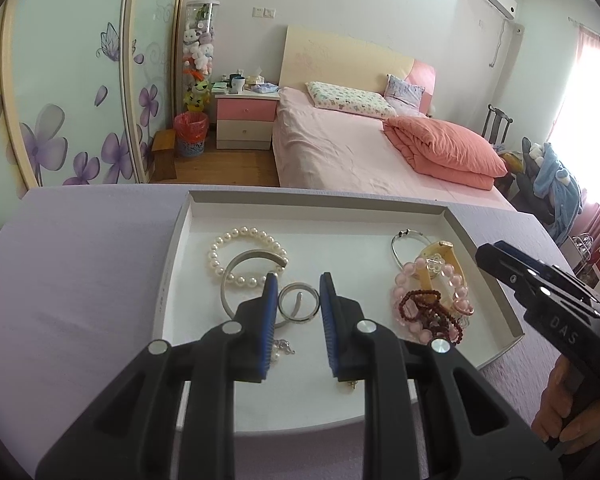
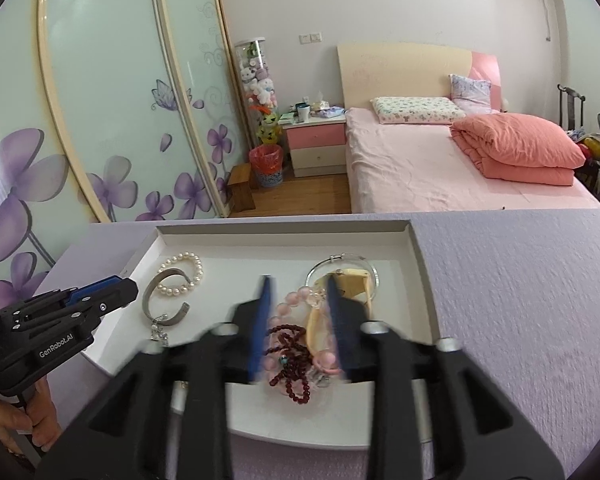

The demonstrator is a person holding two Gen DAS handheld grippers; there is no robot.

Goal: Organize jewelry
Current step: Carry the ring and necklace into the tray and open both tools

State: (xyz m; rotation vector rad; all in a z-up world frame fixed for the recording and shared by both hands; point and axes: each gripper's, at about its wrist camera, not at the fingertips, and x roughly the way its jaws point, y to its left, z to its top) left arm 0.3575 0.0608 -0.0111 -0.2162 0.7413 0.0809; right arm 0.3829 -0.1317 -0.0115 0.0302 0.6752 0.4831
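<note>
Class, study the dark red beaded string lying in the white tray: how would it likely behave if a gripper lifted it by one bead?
The dark red beaded string lies in loose loops, so it would probably hang limp. Its coils cross the pink bead bracelet, so it may snag and drag that along. The small round beads could slip between flat pads.

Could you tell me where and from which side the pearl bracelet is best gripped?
Grip the pearl bracelet at its far arc, coming from above with one finger inside the loop and one outside. It lies flat in the white tray, and its near side lies under the open silver bangle, so the far beads are probably freer.
</note>
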